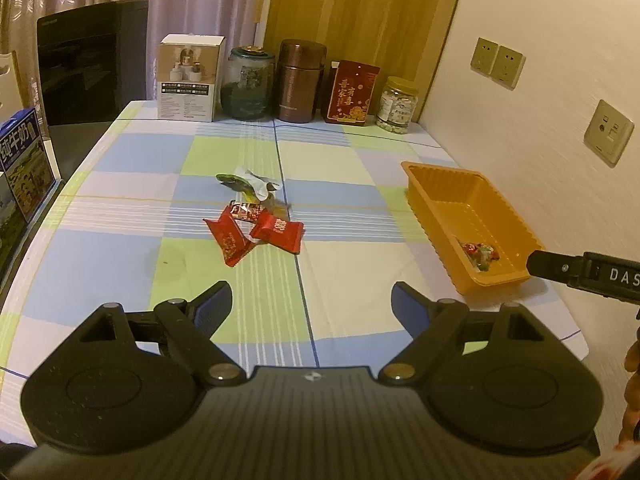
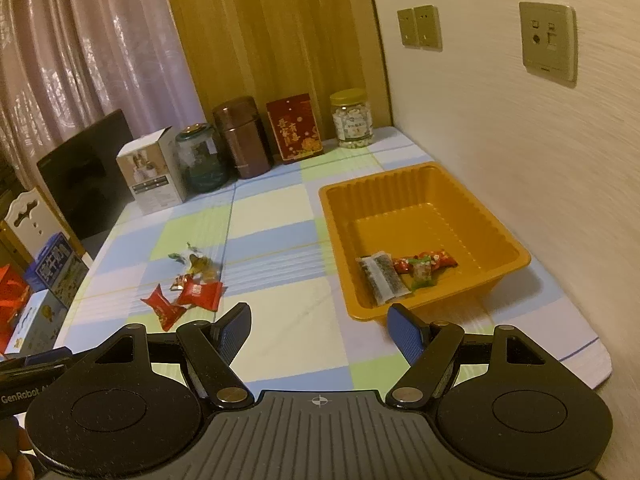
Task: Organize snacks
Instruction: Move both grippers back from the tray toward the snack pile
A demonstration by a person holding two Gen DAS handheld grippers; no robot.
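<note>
Nearest in each wrist view are the tools themselves. The left gripper [image 1: 312, 300] hangs over the checked tablecloth [image 1: 352, 288] with its jaws spread wide and nothing between them. The right gripper [image 2: 320, 322] is likewise spread and empty, just short of the near edge of the orange tray [image 2: 516, 264].

A little farther out, the loose snacks [image 1: 256, 224] lie in a small heap near the middle of the table: two red packets [image 1: 230, 238] at the front, a smaller red-and-white one behind them, then a green-and-white wrapper [image 1: 248, 184] and some small pieces too blurred to name. They sit well apart from the tray.

The tray stands by the wall on the right, and a few wrapped snacks [image 2: 404, 272] already rest in its near corner, among them a dark speckled packet and several red and green sweets.

Along the far edge stand a box, jars, a brown canister and a red tin.

So the sorting looks partly done: a few pieces are in the tray, and the heap on the cloth, probably five or six items, is left to carry over.
</note>
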